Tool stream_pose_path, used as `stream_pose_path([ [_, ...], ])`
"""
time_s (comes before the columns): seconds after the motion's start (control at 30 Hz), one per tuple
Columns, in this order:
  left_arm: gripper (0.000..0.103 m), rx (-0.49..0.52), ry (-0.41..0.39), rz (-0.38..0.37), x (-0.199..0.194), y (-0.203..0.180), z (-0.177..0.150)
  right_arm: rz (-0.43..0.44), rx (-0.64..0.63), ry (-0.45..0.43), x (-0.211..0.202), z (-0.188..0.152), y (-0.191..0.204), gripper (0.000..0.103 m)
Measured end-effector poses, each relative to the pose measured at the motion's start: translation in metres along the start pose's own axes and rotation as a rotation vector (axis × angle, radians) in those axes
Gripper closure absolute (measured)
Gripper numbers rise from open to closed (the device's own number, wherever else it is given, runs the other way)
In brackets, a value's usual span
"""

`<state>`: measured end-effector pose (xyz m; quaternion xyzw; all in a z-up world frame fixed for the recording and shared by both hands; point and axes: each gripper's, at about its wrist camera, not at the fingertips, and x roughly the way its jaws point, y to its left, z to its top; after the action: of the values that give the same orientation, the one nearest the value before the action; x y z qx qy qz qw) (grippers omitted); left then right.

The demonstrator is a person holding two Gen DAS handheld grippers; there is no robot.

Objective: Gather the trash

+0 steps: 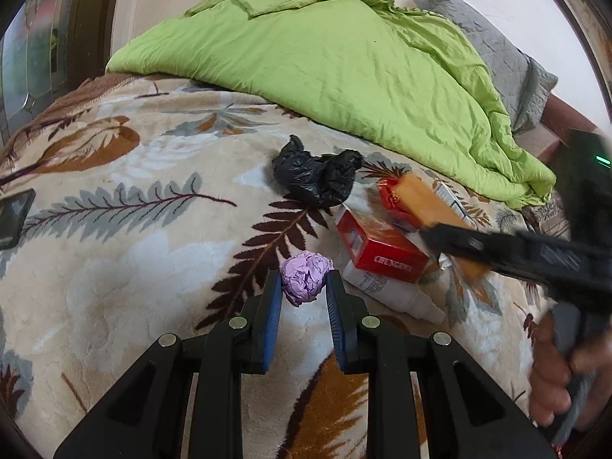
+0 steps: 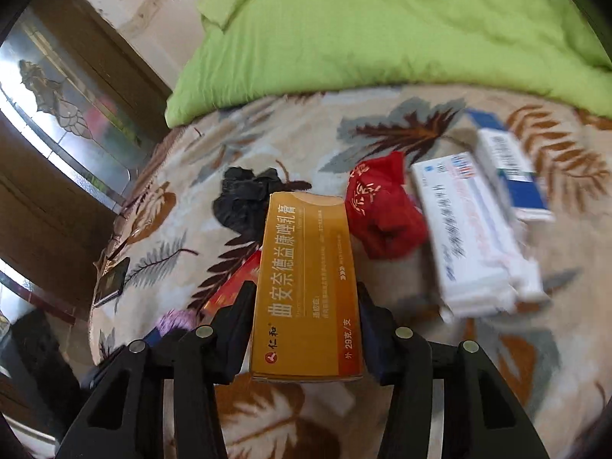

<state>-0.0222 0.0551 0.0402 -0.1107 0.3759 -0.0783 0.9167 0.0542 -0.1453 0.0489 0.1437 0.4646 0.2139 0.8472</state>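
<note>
My left gripper (image 1: 304,287) is shut on a crumpled purple paper ball (image 1: 305,281), held just above the leaf-patterned blanket (image 1: 134,267). My right gripper (image 2: 304,302) is shut on an orange medicine box (image 2: 306,287) and holds it above the blanket; it shows blurred in the left wrist view (image 1: 424,206). Other trash lies on the bed: a black plastic bag (image 1: 317,176), a red cigarette box (image 1: 382,248), a white bottle (image 1: 390,290), a red crumpled wrapper (image 2: 382,210) and two white-and-blue medicine boxes (image 2: 470,233).
A green quilt (image 1: 325,57) is heaped at the back of the bed. A dark phone (image 1: 15,214) lies at the blanket's left edge. A wooden door with patterned glass (image 2: 57,122) stands to the left. A grey pillow (image 1: 508,61) lies far right.
</note>
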Motion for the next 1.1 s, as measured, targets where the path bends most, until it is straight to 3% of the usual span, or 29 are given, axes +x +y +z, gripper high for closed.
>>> stream_pose_path([
  [0.27,0.081,0.113,-0.030,0.002,-0.014,-0.029,-0.012,-0.185,-0.152,-0.153,-0.070,-0.075,0.020,0.050],
  [0.47,0.081,0.199,-0.038,-0.020,-0.029,-0.054,-0.026,-0.248,-0.136,-0.225,-0.109,-0.123,0.013,0.050],
  [0.73,0.081,0.255,-0.029,-0.070,-0.055,-0.077,-0.043,-0.245,-0.061,-0.264,-0.136,-0.146,-0.002,0.050],
  [1.1,0.081,0.300,-0.004,-0.064,-0.076,-0.084,-0.072,-0.228,-0.009,-0.278,-0.145,-0.159,-0.011,0.050],
])
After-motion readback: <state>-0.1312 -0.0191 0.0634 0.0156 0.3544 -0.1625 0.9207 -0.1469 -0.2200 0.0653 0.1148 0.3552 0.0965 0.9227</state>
